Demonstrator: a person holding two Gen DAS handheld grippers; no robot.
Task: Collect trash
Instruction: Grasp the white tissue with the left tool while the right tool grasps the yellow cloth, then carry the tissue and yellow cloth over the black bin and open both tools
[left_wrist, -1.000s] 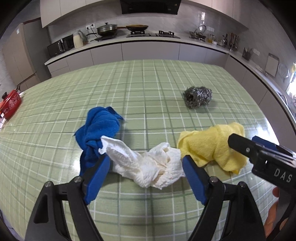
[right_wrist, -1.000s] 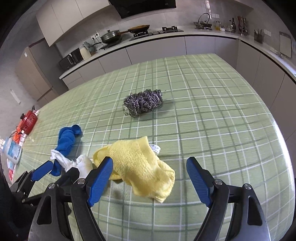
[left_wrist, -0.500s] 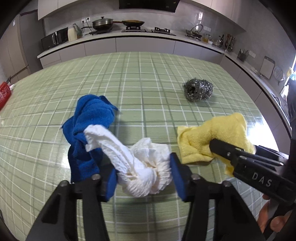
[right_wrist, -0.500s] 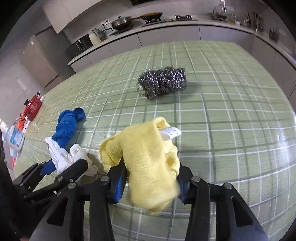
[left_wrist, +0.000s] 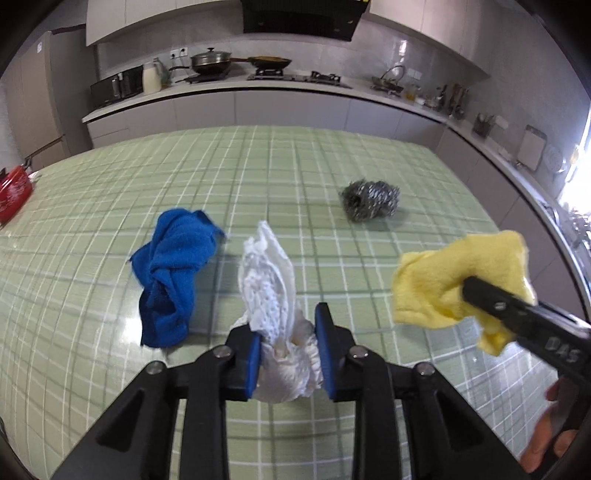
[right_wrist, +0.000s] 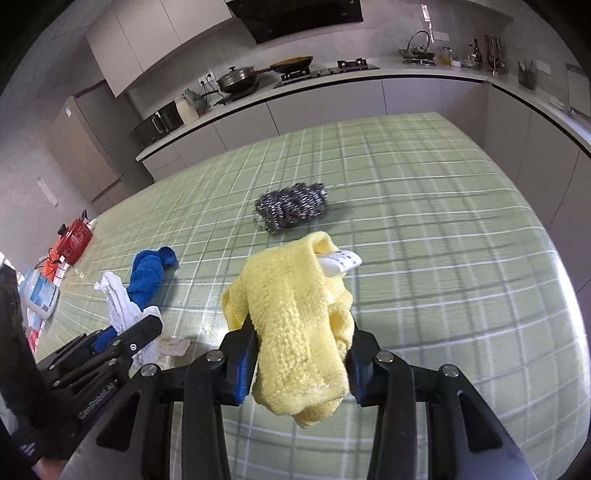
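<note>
My left gripper (left_wrist: 286, 332) is shut on a crumpled white paper towel (left_wrist: 267, 280), whose loose end sticks up past the blue pads. A yellow cloth (right_wrist: 291, 291) with a white label hangs between the pads of my right gripper (right_wrist: 299, 332), whose jaws are closing and press on it. From the left wrist view the yellow cloth (left_wrist: 454, 273) hangs off the table at the right. A blue cloth (left_wrist: 173, 266) lies bunched on the green checked table (left_wrist: 295, 166), just left of the towel. Farther back sits a steel wool scourer (left_wrist: 371, 201).
A red object (right_wrist: 75, 240) and a white-blue packet (right_wrist: 38, 295) lie at the table's left edge. Kitchen counters with a stove and pans run behind and along the right side. A hand (left_wrist: 546, 443) holds the right gripper's handle.
Both grippers went from wide open around their items to shut on them. The paper towel and the yellow cloth were squeezed and now hang lifted off the table.
</note>
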